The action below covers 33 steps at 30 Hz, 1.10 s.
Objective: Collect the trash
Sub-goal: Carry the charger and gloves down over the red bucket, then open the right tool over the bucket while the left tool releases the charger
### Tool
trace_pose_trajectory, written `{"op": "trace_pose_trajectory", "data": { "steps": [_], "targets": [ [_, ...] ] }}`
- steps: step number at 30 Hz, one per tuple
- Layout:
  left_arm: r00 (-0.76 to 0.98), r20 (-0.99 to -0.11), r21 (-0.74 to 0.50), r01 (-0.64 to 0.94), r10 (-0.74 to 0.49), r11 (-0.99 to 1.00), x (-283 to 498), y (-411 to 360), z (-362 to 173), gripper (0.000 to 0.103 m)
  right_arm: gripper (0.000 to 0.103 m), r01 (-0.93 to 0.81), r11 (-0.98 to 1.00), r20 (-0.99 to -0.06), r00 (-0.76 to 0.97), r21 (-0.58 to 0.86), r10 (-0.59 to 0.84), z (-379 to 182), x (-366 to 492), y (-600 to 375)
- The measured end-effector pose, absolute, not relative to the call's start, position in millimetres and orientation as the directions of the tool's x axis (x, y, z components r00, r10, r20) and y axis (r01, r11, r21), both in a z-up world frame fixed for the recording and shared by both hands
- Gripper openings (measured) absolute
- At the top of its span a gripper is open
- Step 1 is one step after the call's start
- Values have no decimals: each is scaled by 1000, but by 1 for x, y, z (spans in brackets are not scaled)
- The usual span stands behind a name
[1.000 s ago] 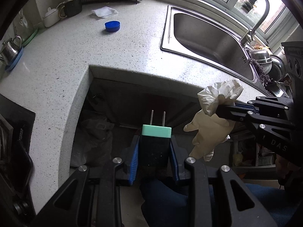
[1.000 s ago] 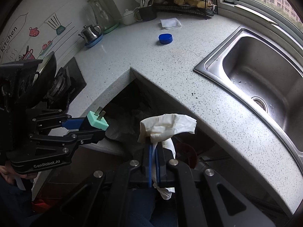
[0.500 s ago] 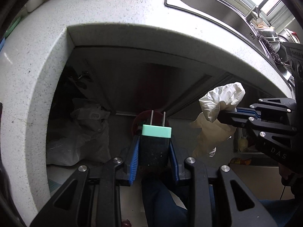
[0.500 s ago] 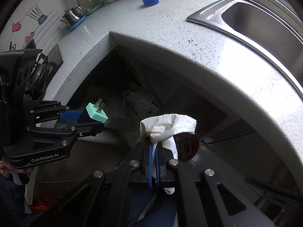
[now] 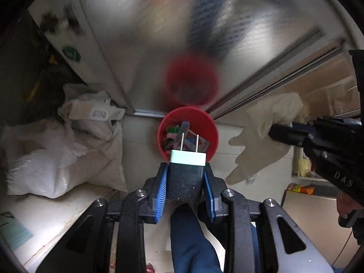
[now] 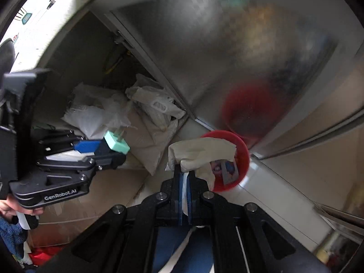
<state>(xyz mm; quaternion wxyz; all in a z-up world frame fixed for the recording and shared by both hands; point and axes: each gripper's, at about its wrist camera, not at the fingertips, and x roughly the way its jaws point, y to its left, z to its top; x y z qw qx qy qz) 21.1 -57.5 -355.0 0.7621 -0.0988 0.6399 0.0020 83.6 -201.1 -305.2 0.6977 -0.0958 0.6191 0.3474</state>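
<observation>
My left gripper (image 5: 186, 177) is shut on a dark plug adapter (image 5: 187, 173) with a mint-green face and two metal prongs. It points down at a red trash bin (image 5: 211, 134) on the floor, which holds several wrappers. My right gripper (image 6: 185, 175) is shut on a crumpled whitish rubber glove (image 6: 200, 152), just left of and above the red bin (image 6: 243, 150). In the left wrist view the glove (image 5: 261, 143) hangs to the right of the bin. In the right wrist view the left gripper (image 6: 109, 147) with the adapter (image 6: 116, 144) sits at the left.
A shiny metal cabinet door (image 5: 182, 34) stands behind the bin and mirrors it. White plastic bags (image 5: 56, 154) fill the open cupboard at the left. A blue-trousered leg (image 5: 193, 238) is below the grippers. A low shelf with small items (image 5: 300, 186) is at the right.
Both grippers have dropped from counter height to below the counter edge, close above the red bin. The countertop and sink have left the view. Both grips are unchanged.
</observation>
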Motion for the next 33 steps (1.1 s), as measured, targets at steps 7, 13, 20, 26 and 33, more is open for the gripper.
{"op": "trace_pose_trajectory", "data": {
  "steps": [7, 13, 20, 26, 33],
  "targets": [
    [139, -983, -136, -106, -121, 985, 20, -45, -423, 27, 3, -585, 758, -932, 9, 288, 361, -388, 91, -201],
    [117, -987, -121, -97, -109, 988, 26, -42, -457, 27, 3, -577, 771, -941, 14, 269, 338, -439, 99, -200],
    [115, -988, -110, -82, -100, 991, 30, -39, -473, 27, 3, -554, 783, -945, -24, 283, 325, -470, 97, -198],
    [103, -990, -111, -89, -101, 990, 29, -33, -480, 27, 3, -563, 779, -949, -32, 277, 315, -485, 94, -190],
    [81, -992, -108, -96, -101, 989, 28, -32, -490, 27, 34, -562, 783, -962, -108, 267, 250, -509, 83, -191]
  ]
}}
